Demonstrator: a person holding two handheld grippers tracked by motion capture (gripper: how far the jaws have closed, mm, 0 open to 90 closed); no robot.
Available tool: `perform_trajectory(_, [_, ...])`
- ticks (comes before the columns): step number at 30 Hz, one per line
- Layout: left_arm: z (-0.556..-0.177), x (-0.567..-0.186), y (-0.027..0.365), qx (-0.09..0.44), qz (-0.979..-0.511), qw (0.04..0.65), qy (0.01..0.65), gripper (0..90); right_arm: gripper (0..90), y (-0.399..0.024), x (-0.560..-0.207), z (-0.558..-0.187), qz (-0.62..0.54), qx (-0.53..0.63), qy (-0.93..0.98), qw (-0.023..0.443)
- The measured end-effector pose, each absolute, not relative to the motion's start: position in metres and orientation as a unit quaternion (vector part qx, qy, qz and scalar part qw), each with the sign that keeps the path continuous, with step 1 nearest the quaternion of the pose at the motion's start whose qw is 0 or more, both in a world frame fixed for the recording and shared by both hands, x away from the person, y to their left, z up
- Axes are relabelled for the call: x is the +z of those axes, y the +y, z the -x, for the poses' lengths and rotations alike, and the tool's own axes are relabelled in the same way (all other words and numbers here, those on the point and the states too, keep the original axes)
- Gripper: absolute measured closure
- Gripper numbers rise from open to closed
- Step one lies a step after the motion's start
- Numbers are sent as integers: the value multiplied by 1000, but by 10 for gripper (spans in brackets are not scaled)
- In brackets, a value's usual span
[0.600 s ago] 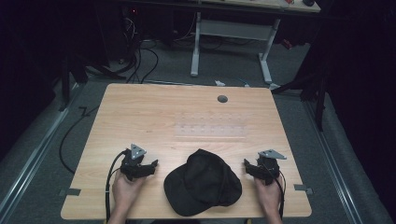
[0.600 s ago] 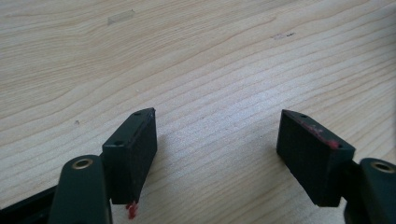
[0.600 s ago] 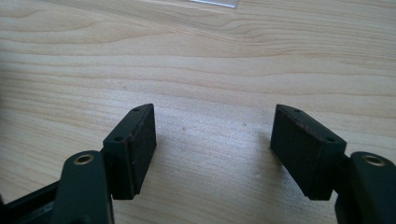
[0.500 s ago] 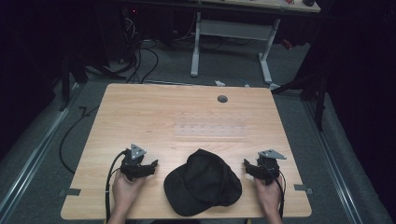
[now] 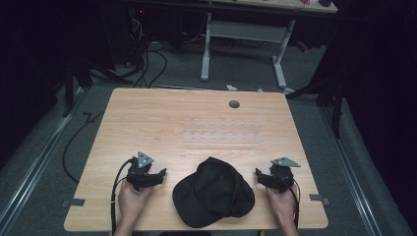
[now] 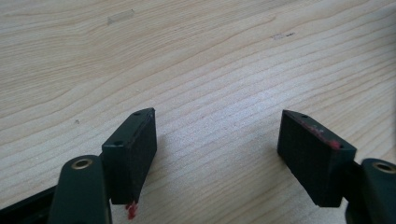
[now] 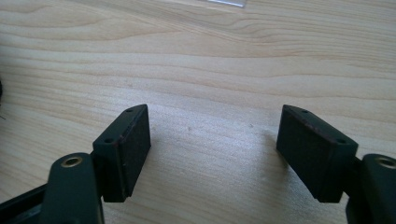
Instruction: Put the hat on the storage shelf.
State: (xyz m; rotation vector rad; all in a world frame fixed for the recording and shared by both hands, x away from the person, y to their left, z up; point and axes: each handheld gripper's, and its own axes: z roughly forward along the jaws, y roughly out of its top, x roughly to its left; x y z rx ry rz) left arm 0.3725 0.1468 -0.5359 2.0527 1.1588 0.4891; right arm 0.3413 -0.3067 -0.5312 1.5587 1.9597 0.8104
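A light wooden table [image 5: 162, 123] carries a black cap [image 5: 214, 191] near its front edge, midway between two hands. The left gripper [image 6: 217, 140] and right gripper [image 7: 212, 135] rest beside it, jaws spread wide over bare wood, apparently touching nothing.

Light wood table [image 5: 147, 123] in the middle of the high view, grain running left to right, standing on grey floor [image 5: 49, 157]. Small round grey grommet [image 5: 234, 104] near the far edge, right of centre. Faint clear strip with rows of dots [image 5: 222, 137] lying flat mid-table. Black cap [image 5: 215, 192] sitting on the near edge, bottom centre of frame. Bits of grey tape [image 5: 73, 202] at the near corners, left and right.
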Motion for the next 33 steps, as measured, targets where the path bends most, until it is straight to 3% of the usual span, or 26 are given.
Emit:
perform_trajectory(6, [-372, -536, 146, 191, -796, 359, 449, 287, 269, -307, -531, -341, -573, 299, 720, 251])
perform_trajectory(18, [-373, -536, 147, 189, -796, 359, 449, 287, 429, -308, -523, -329, -568, 333, 709, 251])
perform_trajectory(33, [-373, -536, 147, 189, -795, 360, 450, 287, 429, -293, -493, -302, -515, 398, 721, 239])
